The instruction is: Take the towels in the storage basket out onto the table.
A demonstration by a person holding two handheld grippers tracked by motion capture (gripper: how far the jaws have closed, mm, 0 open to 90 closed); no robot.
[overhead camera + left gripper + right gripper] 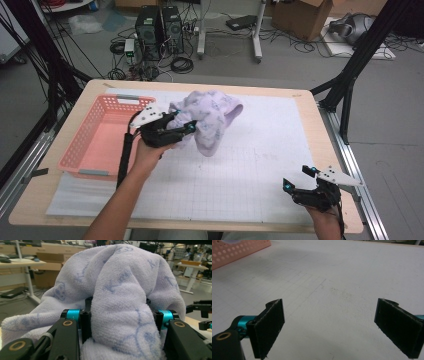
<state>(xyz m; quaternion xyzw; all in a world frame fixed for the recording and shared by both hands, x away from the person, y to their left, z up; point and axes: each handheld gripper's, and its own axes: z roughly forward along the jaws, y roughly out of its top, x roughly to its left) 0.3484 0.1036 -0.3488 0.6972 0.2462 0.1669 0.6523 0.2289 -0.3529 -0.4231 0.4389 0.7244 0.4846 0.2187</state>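
The left gripper [181,125], jaws clamped on the bunched lavender printed terry towel [210,117] (no clear long axis), hovers beside the pink perforated plastic basket [95,142]; the right gripper [300,179] has its jaws apart.

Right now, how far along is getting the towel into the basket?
Done: the left gripper has the towel bunched between its jaws and lifted off the mat, close beside the basket. In hand: carrying it toward the basket. Left: the towel hangs over the mat, not over the basket, so it must go across the rim and be let go. The right gripper rests open and holds nothing.
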